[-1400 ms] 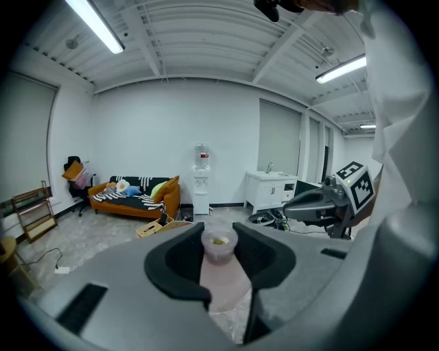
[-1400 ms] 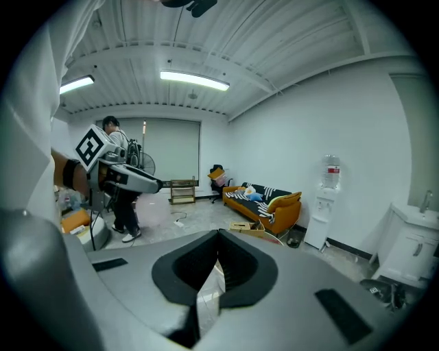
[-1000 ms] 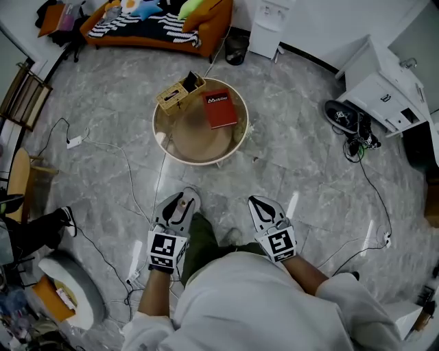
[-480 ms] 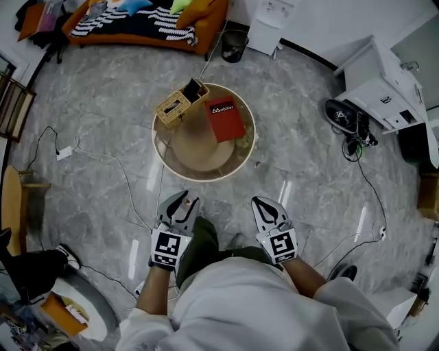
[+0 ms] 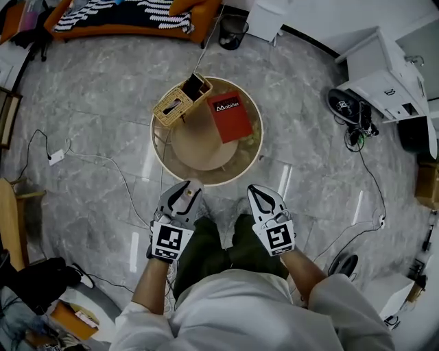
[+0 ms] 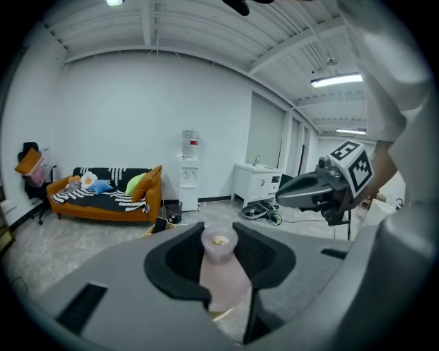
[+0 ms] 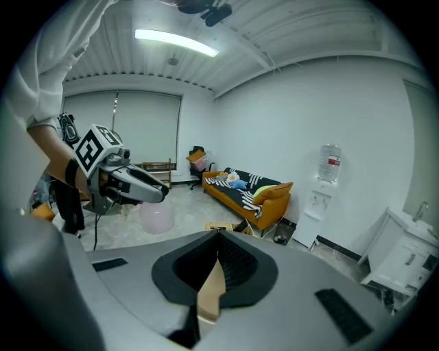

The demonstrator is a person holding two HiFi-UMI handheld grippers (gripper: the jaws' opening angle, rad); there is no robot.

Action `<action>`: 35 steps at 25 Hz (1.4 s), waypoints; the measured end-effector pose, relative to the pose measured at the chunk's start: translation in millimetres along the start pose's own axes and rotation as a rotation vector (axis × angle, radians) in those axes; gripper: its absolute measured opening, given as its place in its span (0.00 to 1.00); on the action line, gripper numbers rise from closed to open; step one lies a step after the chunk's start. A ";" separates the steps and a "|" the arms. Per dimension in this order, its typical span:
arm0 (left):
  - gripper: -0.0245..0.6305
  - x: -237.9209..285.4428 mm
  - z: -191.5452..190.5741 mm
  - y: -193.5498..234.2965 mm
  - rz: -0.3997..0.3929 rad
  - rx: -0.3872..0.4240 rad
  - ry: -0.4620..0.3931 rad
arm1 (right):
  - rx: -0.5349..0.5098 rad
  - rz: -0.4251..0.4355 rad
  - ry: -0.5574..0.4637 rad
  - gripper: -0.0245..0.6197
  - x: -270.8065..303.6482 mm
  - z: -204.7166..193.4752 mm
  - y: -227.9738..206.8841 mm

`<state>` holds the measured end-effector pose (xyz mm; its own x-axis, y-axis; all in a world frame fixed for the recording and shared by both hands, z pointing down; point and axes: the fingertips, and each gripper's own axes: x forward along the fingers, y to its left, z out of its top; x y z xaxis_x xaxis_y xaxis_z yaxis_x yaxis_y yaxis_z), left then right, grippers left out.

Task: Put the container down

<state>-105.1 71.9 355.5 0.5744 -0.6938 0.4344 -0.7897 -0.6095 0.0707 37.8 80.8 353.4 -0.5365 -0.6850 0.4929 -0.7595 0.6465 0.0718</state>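
Note:
A pale pink translucent container (image 6: pixel 220 269) with a narrow neck stands upright between the black pads of my left gripper (image 6: pixel 219 255), which is shut on it. In the head view that gripper (image 5: pixel 182 198) hovers over the floor just short of the round wooden table (image 5: pixel 200 149), the container (image 5: pixel 184 195) showing between its tips. The right gripper view shows the container (image 7: pixel 156 218) hanging below the left gripper (image 7: pixel 130 184). My right gripper (image 5: pixel 264 199) is level with the left one, shut and holding nothing; its jaws (image 7: pixel 218 240) meet at the tips.
On the table lie a wicker basket (image 5: pixel 173 105), a red book (image 5: pixel 230 116) and a dark box (image 5: pixel 194 86). An orange sofa (image 5: pixel 116 20) is beyond it, and white cabinets (image 5: pixel 384 75) stand at the right. Cables (image 5: pixel 103 161) run across the grey floor.
The round table has come closer to both grippers as the person moved towards it. The left gripper's hold on the container and the shut right gripper look the same.

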 end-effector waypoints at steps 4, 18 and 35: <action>0.24 25.7 -17.7 24.4 0.007 -0.019 0.012 | -0.055 0.024 -0.049 0.07 40.2 -4.6 -11.9; 0.24 149.7 -100.3 94.2 0.084 -0.066 0.087 | -0.012 0.166 0.022 0.07 177.0 -79.9 -43.4; 0.24 293.0 -179.7 154.7 0.130 -0.078 0.162 | 0.010 0.259 0.097 0.07 274.7 -148.0 -98.8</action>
<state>-97.7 -156.7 655.1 0.4291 -0.6902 0.5826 -0.8730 -0.4826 0.0713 19.9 -121.6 610.1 -0.6757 -0.4618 0.5746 -0.6055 0.7923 -0.0753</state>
